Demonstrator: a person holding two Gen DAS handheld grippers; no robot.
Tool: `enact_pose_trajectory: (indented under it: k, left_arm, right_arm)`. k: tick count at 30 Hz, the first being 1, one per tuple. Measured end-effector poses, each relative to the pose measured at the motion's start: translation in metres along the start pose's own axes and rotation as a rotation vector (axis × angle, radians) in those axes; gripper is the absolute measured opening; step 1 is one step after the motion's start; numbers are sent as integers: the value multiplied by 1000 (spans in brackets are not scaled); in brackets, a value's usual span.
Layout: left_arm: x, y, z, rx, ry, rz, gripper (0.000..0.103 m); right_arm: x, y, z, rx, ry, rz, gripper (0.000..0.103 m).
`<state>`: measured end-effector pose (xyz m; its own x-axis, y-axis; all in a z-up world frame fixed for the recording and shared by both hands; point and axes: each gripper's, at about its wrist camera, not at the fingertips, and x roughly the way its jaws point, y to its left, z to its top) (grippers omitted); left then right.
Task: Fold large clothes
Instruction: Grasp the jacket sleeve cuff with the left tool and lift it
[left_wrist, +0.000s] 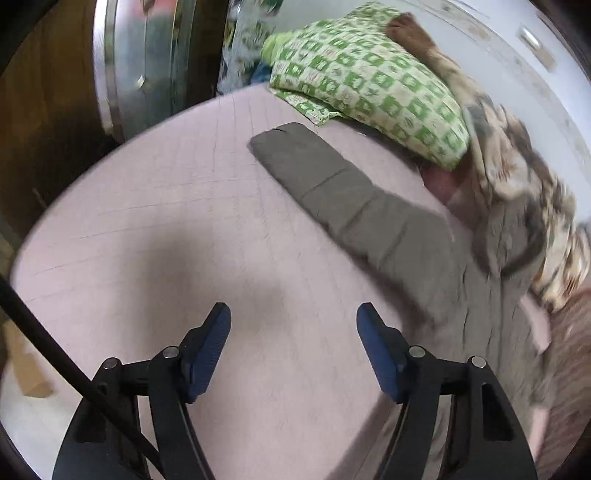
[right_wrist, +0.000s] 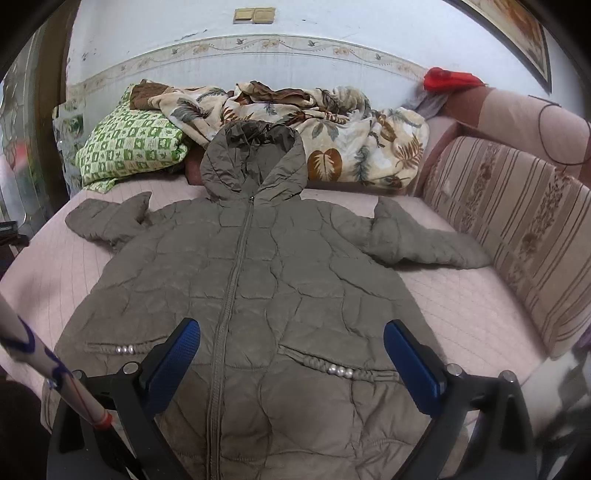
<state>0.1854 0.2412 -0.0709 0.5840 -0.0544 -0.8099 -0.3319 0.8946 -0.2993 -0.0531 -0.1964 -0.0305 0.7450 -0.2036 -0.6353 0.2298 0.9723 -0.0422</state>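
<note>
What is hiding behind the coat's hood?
Behind the jacket hood lies a crumpled leaf-print blanket, with a green checked pillow to its left. Whatever sits directly behind the hood is covered.

jacket (right_wrist: 258, 280) flat on bed (right_wrist: 461, 295), zipped (apparently) | right gripper (right_wrist: 291, 354) open above hem

A home bedroom — pink quilted bed (right_wrist: 461, 295), green checked pillow (right_wrist: 129, 147), leaf-print blanket (right_wrist: 332, 122).
</note>
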Motion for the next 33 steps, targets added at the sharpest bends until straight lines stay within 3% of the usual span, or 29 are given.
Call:
enact_pose_trajectory:
  k: [4,6,10,16,19,23,24,25,26,27,30,33]
  left_arm:
    - [51,8,41,-77,29,-7,70]
    - [80,7,60,-88,43,23,70]
    - [122,11,83,-126,73,62,70]
    - [175,9,111,-199,131,15,70]
    - [187,3,126,-214,87,18,83]
    - [201,-6,148,-238,85,-22,84]
    - [204,-7,151,-265,85,-8,81]
    - [205,-7,154,-280,79,12,61]
    - [205,-8,155,-294,77,52,30]
    - [206,-10,157,-286,95,80,17]
    - [191,-11,163,-236,120,73,8]
    - [147,-3,173,-230,45,134,7]
  right_arm:
    - [16,1,0,-21,37,-4,101]
    - [28,2,0,-30,60,-10,101]
    - [54,3,6,-34,109,0,91]
    - [87,8,15,-28,163,23,86]
    - [96,9,19,-41,158,3,86]
    - [105,3,20,-21,173,-6,86]
    - [108,2,19,-22,179,-13,86]
    - [110,2,19,-25,185,-23,86]
    - [112,1,18,-30,192,-30,86]
    - [114,1,17,-33,197,-36,86]
    - [115,-1,18,-32,200,-47,86]
    - [110,-2,20,-30,182,-38,86]
